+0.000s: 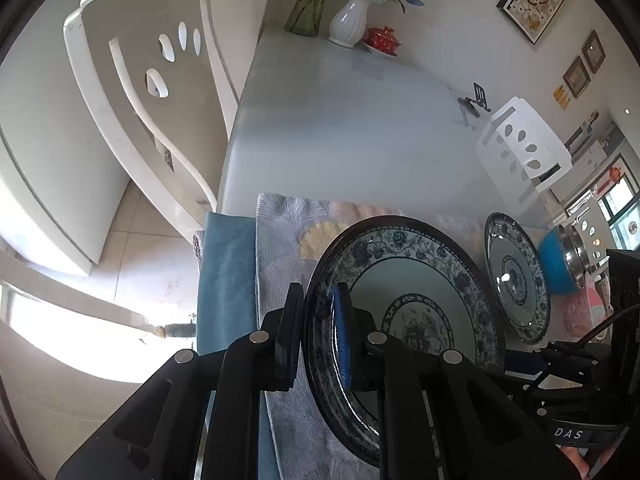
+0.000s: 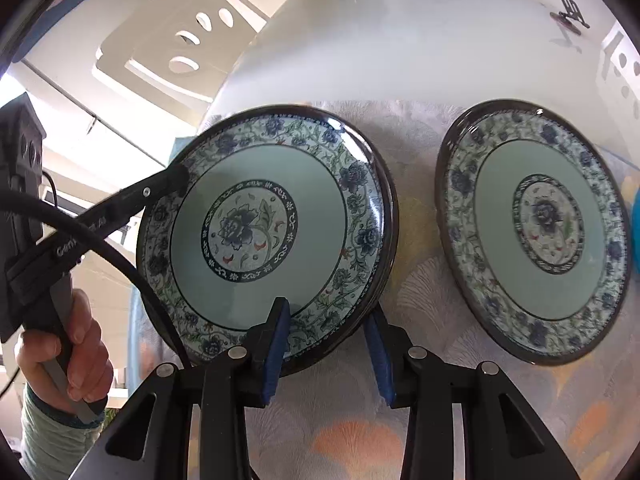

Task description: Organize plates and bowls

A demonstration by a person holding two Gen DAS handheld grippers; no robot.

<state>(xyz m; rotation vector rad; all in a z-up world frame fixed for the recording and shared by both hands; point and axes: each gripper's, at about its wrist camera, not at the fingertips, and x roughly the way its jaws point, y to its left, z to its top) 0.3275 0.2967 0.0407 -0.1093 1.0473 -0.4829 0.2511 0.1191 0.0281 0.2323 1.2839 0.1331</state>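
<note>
A blue-and-white floral plate [image 1: 420,280] [image 2: 260,224] lies on a patterned cloth [image 2: 400,420]. My left gripper [image 1: 319,320] is shut on its left rim, one pad inside and one outside; the right wrist view shows its finger [image 2: 180,178] on that rim. My right gripper [image 2: 328,348] straddles the plate's near rim with jaws apart, the left pad [image 2: 278,340] over the inside, the right pad [image 2: 378,352] outside; I see no firm press. A second matching plate [image 1: 516,276] [image 2: 536,232] lies to the right on the cloth.
A blue bowl [image 1: 554,268] holding a steel bowl [image 1: 576,248] stands right of the second plate. On the glass table [image 1: 360,128] beyond are a white vase [image 1: 350,20], a red lidded cup [image 1: 383,38] and a phone stand [image 1: 478,100]. White chairs [image 1: 152,92] flank the table.
</note>
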